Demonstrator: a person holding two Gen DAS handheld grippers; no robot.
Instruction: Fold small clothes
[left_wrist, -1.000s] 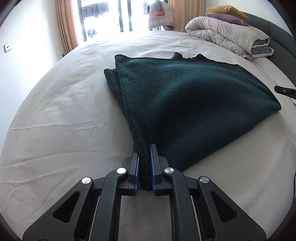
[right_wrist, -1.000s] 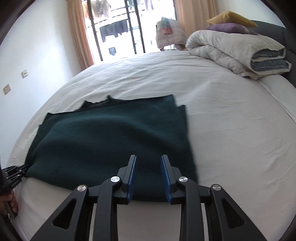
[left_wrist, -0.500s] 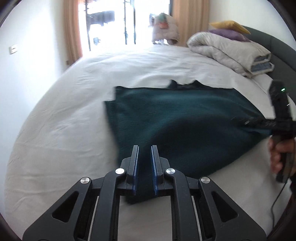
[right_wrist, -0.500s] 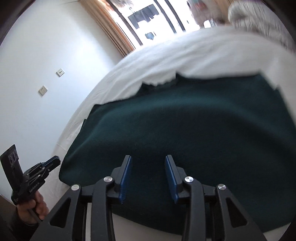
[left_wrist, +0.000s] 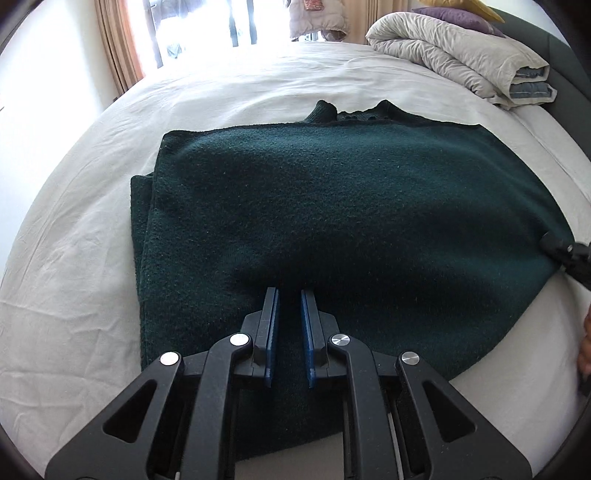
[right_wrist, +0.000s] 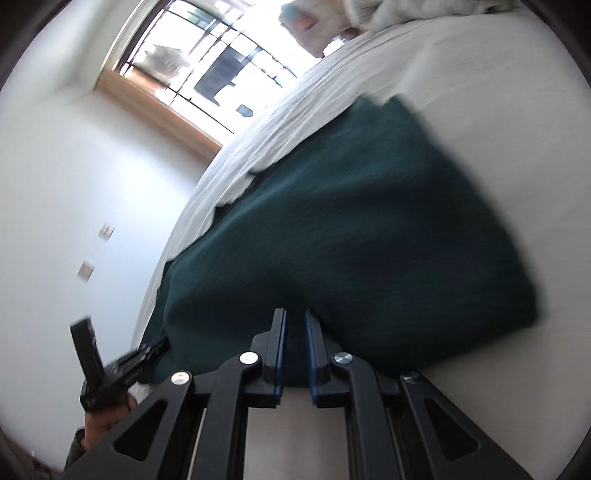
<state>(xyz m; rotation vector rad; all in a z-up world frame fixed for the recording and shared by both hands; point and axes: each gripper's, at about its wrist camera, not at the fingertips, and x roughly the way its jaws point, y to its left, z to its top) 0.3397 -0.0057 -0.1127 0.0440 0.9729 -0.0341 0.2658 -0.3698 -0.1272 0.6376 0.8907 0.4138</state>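
Since a second ago the right gripper (right_wrist: 294, 350) is rolling and closing on the near edge of the green garment (left_wrist: 351, 229), apparently gripping it despite blur. Left gripper (left_wrist: 289, 332) is clamping the same edge; the garment is stretching crosswise between both on the bed (left_wrist: 74, 240).

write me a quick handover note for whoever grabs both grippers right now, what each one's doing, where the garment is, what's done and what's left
Left gripper: jaws nearly closed, pinching the near edge of the dark green garment, towards its left side.
Right gripper: jaws closing on the near edge by the garment's right corner, cloth between them; that view is blurred.
Garment: lies flat on the white bed, collar on the far side, layers showing along its left edge.
Done: seemingly folded at least once.
Left: probably lift the near edge with both grippers, fold it over, then smooth.
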